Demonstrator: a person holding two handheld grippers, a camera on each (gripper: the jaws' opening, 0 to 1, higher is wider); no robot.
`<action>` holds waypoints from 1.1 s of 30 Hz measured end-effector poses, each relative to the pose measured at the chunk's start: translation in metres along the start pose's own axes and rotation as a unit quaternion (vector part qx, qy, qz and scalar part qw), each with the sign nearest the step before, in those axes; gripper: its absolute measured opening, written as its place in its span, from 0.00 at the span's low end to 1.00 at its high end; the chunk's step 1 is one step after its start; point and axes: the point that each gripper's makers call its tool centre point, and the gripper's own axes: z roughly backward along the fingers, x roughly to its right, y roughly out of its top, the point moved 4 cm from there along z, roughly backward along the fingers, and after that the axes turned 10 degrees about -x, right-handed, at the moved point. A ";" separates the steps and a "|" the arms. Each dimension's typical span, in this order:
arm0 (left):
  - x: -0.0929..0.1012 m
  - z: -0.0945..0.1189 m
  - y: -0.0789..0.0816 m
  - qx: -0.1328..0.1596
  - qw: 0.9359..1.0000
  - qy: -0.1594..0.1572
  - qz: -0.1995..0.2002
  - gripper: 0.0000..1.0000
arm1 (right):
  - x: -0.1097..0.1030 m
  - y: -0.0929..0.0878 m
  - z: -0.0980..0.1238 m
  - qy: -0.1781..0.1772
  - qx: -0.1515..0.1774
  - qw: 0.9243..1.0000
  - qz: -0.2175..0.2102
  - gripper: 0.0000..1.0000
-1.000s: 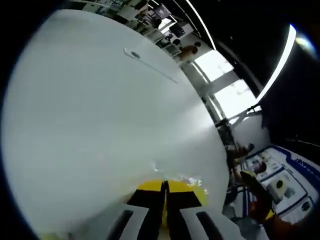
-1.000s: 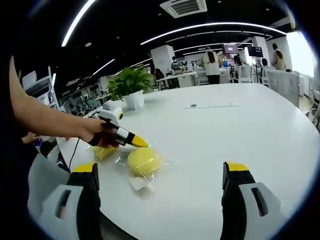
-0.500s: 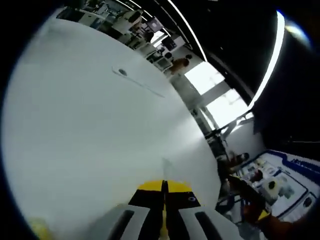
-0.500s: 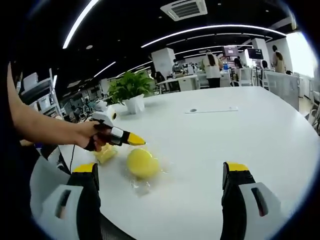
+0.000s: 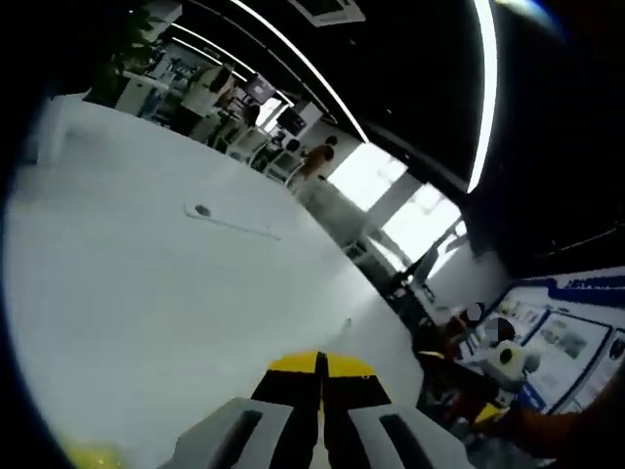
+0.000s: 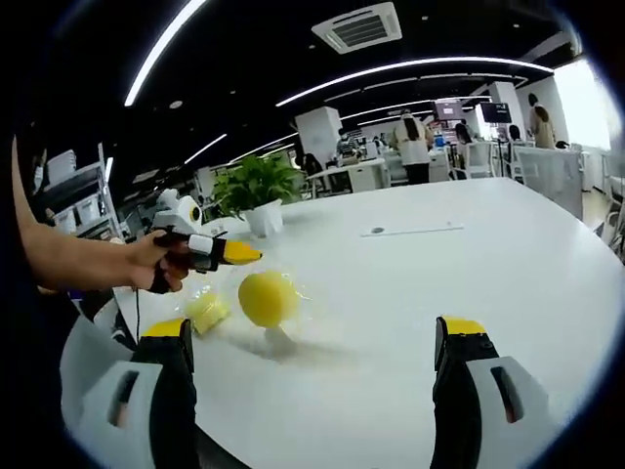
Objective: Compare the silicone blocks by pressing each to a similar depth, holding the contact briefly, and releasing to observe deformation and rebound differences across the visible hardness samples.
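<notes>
We see the left gripper [image 6: 232,253], jaws together, raised above the tabletop [image 6: 410,283] beside the round yellow block [image 6: 269,298], probably released to watch rebound. The right gripper [image 6: 317,337] waits nearby, jaws apart.

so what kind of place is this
Most likely an open-plan office: a large white table with a potted plant on it, rows of desks with people behind, and strip lights overhead.
</notes>
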 end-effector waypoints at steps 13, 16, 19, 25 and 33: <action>0.051 0.043 0.061 0.072 0.993 -0.023 -0.096 0.00 | -0.008 0.025 -0.003 0.020 0.013 0.999 0.022 0.96; 0.069 0.053 0.076 0.081 0.990 -0.038 -0.111 0.00 | -0.010 0.032 -0.003 0.028 0.013 0.999 0.036 0.96; 0.087 0.062 0.089 0.091 0.986 -0.050 -0.132 0.00 | -0.011 0.042 -0.004 0.037 0.015 0.998 0.043 0.96; 0.113 0.082 0.112 0.117 0.981 -0.063 -0.142 0.00 | -0.016 0.070 -0.002 0.051 0.037 0.997 0.055 0.96; 0.135 0.097 0.123 0.134 0.975 -0.080 -0.161 0.00 | -0.021 0.109 -0.004 0.072 0.065 0.992 0.080 0.96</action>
